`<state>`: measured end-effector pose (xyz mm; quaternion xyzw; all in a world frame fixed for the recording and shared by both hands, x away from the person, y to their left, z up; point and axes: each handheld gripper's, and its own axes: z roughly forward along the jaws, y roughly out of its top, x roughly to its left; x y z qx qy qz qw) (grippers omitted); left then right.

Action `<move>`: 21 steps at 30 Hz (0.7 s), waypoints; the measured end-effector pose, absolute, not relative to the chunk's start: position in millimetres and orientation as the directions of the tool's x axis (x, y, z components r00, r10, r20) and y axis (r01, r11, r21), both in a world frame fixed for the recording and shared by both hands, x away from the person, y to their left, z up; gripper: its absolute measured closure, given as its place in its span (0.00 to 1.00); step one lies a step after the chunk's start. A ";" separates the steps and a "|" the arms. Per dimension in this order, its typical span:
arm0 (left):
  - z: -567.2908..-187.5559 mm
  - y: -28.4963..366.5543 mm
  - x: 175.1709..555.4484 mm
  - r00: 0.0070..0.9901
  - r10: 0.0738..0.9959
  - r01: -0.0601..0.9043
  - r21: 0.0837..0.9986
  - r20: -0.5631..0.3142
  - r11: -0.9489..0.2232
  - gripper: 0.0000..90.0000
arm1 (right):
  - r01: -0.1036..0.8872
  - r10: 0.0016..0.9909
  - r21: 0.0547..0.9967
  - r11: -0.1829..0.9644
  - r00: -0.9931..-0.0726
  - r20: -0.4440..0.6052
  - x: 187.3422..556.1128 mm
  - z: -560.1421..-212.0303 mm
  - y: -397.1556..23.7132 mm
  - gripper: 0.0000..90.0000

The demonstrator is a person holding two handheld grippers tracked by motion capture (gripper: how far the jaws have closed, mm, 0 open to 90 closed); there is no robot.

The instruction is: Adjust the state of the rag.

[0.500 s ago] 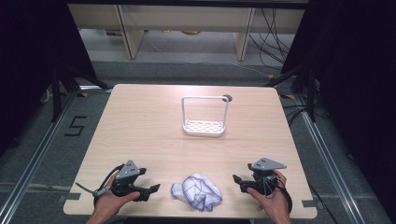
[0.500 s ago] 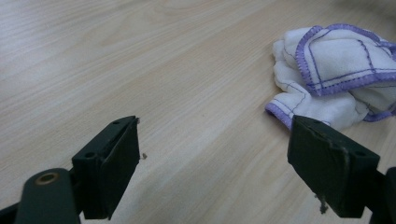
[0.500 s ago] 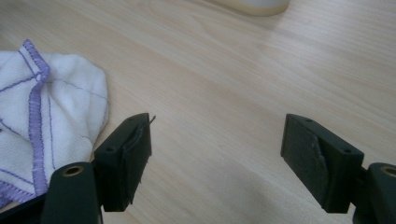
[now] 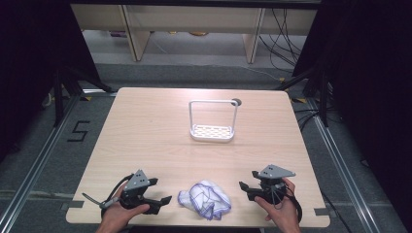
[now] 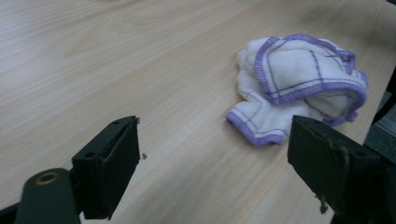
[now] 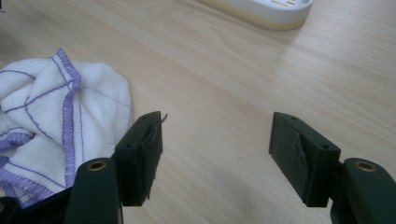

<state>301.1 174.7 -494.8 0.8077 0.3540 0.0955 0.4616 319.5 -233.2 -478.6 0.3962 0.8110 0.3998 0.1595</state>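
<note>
A crumpled white cloth with purple stitching (image 4: 204, 199) lies near the table's front edge, between my two grippers. My left gripper (image 4: 160, 191) rests low at the cloth's left, its jaws open and pointing toward it. In the left gripper view the cloth (image 5: 299, 88) lies ahead and to the right of the open left gripper (image 5: 215, 140), apart from it. My right gripper (image 4: 247, 182) sits at the cloth's right, open. In the right gripper view the cloth (image 6: 56, 116) lies just left of the right gripper (image 6: 215, 135), with bare wood between the jaws.
A white rack with a tall wire handle and perforated base (image 4: 212, 132) stands at the table's middle back; its base edge (image 6: 266, 9) shows in the right gripper view. A dark round hole (image 4: 236, 102) sits behind it. The wooden table (image 4: 145, 136) ends close to my hands.
</note>
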 end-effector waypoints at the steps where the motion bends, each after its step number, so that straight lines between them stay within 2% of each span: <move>1: -494.1 169.7 298.2 0.749 0.640 0.476 0.812 -0.172 -0.338 0.19 | 0.517 0.766 0.772 0.371 -0.640 0.060 319.5 -478.4 -232.5 0.40; 4: -492.3 162.0 293.6 0.763 0.625 0.463 0.815 -0.167 -0.348 0.18 | 0.542 0.780 0.764 0.351 -0.621 0.082 316.3 -477.3 -230.3 0.41; 11: -490.1 150.9 284.9 0.790 0.591 0.439 0.823 -0.163 -0.360 0.20 | 0.531 0.764 0.764 0.368 -0.641 0.078 313.7 -474.4 -226.7 0.41; 21: -488.2 121.1 270.3 0.853 0.488 0.416 0.806 -0.186 -0.420 0.31 | 0.472 0.662 0.760 0.447 -0.746 0.074 299.8 -471.7 -197.0 0.48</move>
